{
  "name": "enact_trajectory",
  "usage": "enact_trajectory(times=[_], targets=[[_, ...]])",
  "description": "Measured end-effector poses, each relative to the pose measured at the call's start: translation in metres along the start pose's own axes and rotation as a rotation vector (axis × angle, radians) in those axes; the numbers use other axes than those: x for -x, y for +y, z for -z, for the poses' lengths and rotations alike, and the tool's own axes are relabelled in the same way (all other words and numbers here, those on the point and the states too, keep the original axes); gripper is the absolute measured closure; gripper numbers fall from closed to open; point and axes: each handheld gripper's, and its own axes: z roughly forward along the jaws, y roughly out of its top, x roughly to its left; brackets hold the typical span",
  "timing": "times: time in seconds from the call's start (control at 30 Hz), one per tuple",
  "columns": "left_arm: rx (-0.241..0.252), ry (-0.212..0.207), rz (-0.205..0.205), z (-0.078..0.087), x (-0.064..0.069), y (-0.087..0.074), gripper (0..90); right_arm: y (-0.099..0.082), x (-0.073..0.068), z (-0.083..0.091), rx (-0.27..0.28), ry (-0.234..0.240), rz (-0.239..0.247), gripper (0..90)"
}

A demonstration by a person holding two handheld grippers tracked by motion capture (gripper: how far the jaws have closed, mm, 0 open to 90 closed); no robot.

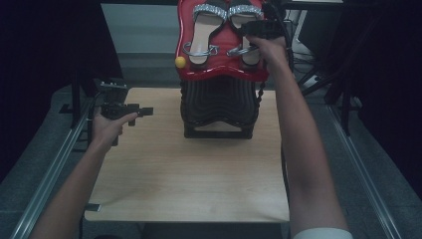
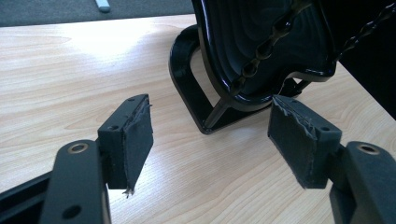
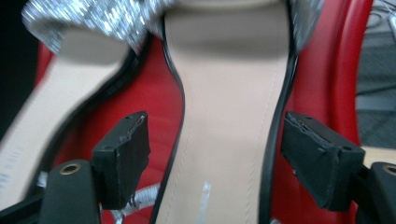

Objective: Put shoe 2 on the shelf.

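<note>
The right tool (image 1: 249,37) hangs wide, its jaws straddling the right sandal (image 3: 224,140) on the red tray (image 1: 224,72) at the counter's (image 1: 189,174) twelve o'clock. Closing off-centre could drag the sandal or tip the tall black stand (image 1: 219,107). The left tool (image 1: 142,111), also wide, idles at nine o'clock.

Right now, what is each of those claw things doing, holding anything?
Left gripper: open, holding nothing, above the table.
Right gripper: open, jaws either side of a sandal, not gripping.
</note>
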Motion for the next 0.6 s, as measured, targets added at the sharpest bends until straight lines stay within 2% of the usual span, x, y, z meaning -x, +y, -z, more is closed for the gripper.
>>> enact_trajectory(times=[0.13, 0.2, 0.27, 0.43, 0.47, 0.5, 0.6], targets=[[-0.003, 0.0, 0.002, -0.001, 0.0, 0.001, 30.7, 0.003, 0.013, 0.02, 0.071, 0.062, -0.017, 21.5], [-0.003, -0.002, -0.004, -0.001, 0.0, 0.001, 30.7, 0.001, 0.022, 0.033, 0.095, 0.094, -0.014, 24.6], [-0.005, -0.005, -0.007, -0.002, 0.001, 0.001, 30.7, -0.006, 0.034, 0.048, 0.1, 0.136, 0.013, 30.2], [0.0, -0.018, -0.026, -0.003, 0.005, 0.001, 30.7, -0.037, 0.065, 0.078, 0.094, 0.234, 0.076, 45.3], [-0.001, -0.019, -0.031, -0.003, 0.005, 0.0, 30.8, -0.052, 0.078, 0.088, 0.091, 0.266, 0.098, 48.8], [0.003, -0.02, -0.035, -0.002, 0.006, 0.0, 30.8, -0.052, 0.078, 0.088, 0.091, 0.266, 0.098, 48.8], [0.008, -0.024, -0.039, 0.0, 0.006, -0.001, 30.8, -0.08, 0.1, 0.104, 0.103, 0.293, 0.122, 50.8]])
